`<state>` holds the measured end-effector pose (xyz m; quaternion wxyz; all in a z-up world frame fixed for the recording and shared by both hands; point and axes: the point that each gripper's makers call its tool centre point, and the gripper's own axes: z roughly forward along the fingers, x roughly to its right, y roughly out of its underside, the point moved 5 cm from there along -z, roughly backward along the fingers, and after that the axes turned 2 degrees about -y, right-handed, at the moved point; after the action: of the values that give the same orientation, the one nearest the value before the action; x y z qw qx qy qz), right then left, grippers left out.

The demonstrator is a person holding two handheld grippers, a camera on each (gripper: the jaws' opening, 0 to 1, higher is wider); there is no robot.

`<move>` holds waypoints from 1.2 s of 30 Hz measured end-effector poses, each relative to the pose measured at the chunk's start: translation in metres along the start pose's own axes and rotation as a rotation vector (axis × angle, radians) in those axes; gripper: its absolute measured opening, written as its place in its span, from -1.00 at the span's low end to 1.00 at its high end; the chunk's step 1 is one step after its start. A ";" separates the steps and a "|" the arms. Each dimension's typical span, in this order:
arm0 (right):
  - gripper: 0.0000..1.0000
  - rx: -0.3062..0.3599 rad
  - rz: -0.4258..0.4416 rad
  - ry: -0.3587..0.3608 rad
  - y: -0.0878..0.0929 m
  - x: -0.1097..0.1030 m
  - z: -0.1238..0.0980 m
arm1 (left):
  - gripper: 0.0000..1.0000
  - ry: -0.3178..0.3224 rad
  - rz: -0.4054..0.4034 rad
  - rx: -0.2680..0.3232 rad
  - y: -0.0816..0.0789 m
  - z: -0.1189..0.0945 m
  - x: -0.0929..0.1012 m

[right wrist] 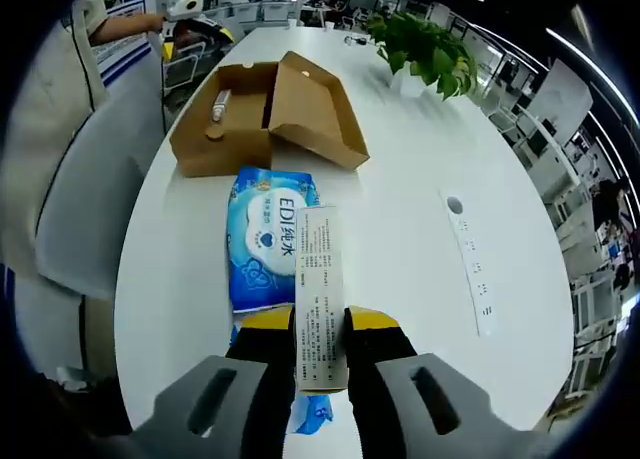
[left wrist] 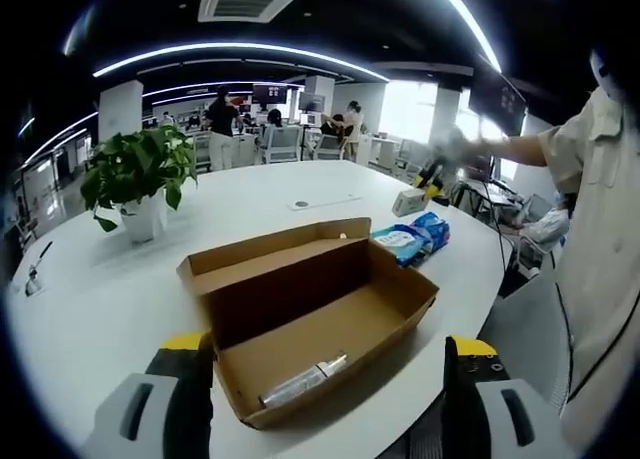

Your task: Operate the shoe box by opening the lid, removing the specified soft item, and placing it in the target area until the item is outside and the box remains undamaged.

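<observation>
The brown cardboard shoe box [left wrist: 330, 309] stands open on the white table, with its lid folded back. A small clear tube [left wrist: 300, 382] lies inside it near the front wall. My left gripper [left wrist: 328, 346] is open, its jaws wide apart on either side of the box's near end. Beside the box lies a blue soft wipes pack [right wrist: 268, 229], also seen as the blue pack [left wrist: 415, 237]. My right gripper [right wrist: 320, 324] is shut on the pack's white printed label strip [right wrist: 318, 279]. The box [right wrist: 265, 114] sits beyond the pack.
A potted green plant [left wrist: 140, 174] stands at the table's far left. A white power strip [right wrist: 470, 264] lies to the right of the pack. A person in a beige shirt [left wrist: 600, 239] stands at the table's edge. Desks and people fill the office behind.
</observation>
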<state>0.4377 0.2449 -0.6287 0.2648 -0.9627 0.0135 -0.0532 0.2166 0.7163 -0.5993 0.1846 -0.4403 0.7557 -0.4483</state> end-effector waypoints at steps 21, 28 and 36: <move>-0.68 -0.115 0.018 -0.005 0.051 0.013 0.022 | 0.93 0.002 -0.012 -0.021 0.000 0.011 -0.001; -0.67 -0.144 0.010 -0.022 0.056 0.014 0.032 | 0.92 -0.006 -0.027 -0.033 0.006 0.011 -0.001; -0.67 -0.238 -0.068 -0.029 0.069 0.015 0.036 | 0.92 -0.008 -0.047 -0.048 0.013 0.013 -0.001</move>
<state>0.4567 0.2029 -0.6931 0.1471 -0.9879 -0.0167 -0.0462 0.2196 0.7135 -0.6167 0.1663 -0.4639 0.7549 -0.4327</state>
